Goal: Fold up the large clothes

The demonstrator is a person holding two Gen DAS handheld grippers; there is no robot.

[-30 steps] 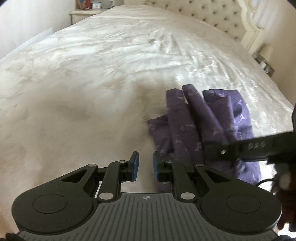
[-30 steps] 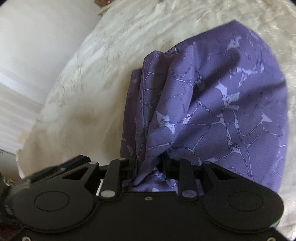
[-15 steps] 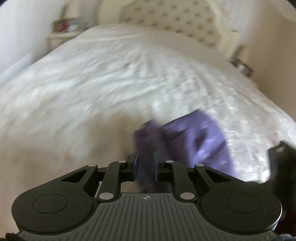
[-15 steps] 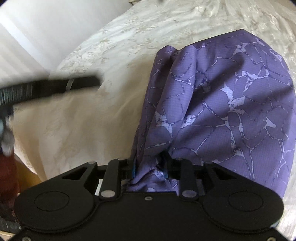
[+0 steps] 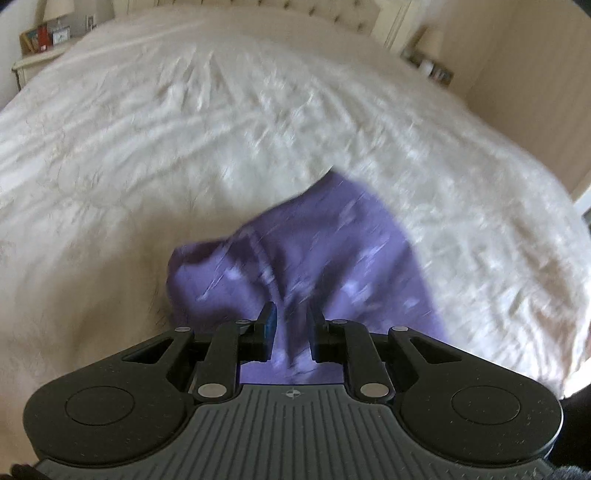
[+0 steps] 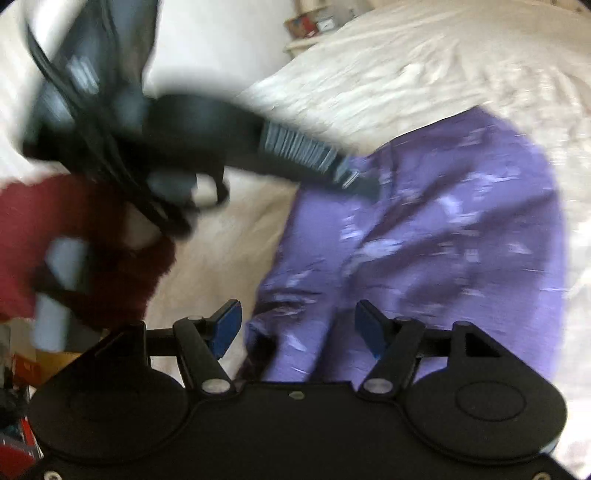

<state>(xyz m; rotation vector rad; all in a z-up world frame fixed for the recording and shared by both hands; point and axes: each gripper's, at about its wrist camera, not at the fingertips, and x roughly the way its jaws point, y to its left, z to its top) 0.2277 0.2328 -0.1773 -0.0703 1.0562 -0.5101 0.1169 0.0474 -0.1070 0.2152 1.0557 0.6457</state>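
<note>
A purple patterned garment point(image 5: 314, 258) lies bunched on the cream bed, blurred by motion. My left gripper point(image 5: 290, 326) hovers just over its near edge with a narrow gap between the blue pads; cloth shows in the gap, but I cannot tell whether it is gripped. In the right wrist view the garment point(image 6: 424, 266) spreads ahead, and my right gripper point(image 6: 299, 330) is open wide above its near edge, holding nothing. The left gripper also shows in the right wrist view point(image 6: 354, 177), reaching in from the left over the garment's far edge.
The cream bedspread point(image 5: 221, 129) covers the bed, with a tufted headboard point(image 5: 351, 18) at the far end. A nightstand point(image 5: 40, 55) stands at the far left, another point(image 5: 432, 66) at the far right. A red sleeve point(image 6: 44, 236) shows at left.
My right gripper has opened and let go of the garment, which dropped onto the bed. My left gripper has moved right and forward over the garment's near edge.
</note>
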